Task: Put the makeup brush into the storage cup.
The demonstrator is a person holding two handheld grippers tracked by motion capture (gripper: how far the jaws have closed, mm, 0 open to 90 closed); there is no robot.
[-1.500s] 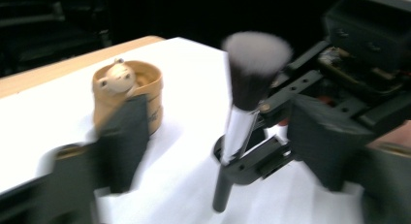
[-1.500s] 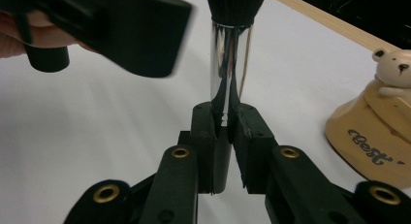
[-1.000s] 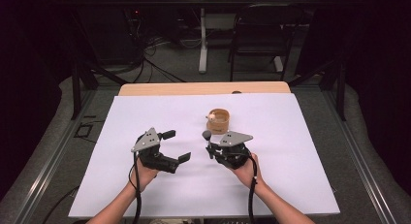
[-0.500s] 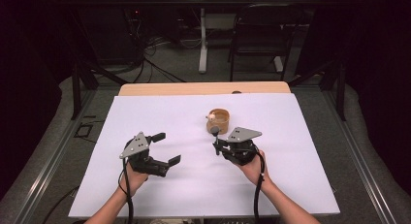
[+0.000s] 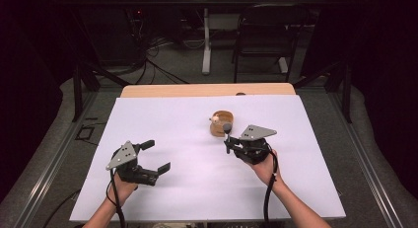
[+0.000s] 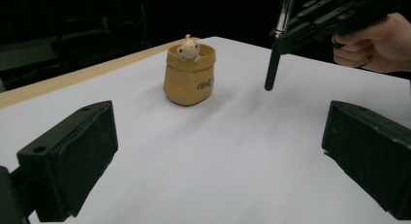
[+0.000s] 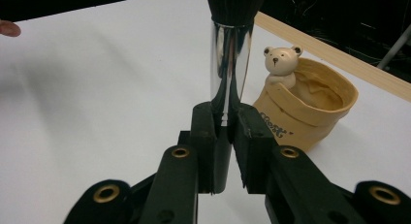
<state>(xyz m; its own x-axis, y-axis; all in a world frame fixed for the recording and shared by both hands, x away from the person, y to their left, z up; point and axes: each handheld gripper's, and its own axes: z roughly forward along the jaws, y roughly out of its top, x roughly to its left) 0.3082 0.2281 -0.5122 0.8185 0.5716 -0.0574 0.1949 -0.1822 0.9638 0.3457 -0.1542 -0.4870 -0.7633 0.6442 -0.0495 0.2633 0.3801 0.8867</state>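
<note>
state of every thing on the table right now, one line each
brush: clamped by its shiny handle, bristles up, lifted off the table
bear pot: upright on the white table cover, nothing inside that shows, untouched
right hand-held gripper: shut on the brush, beside the bear pot
left hand-held gripper: jaws open, nothing between them, apart from the pot
white table cover: flat

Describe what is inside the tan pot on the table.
A small bear figure peeks over the rim of the pot. Behind it the inner wall looks bare; the bottom is hidden by the rim and the bear.
</note>
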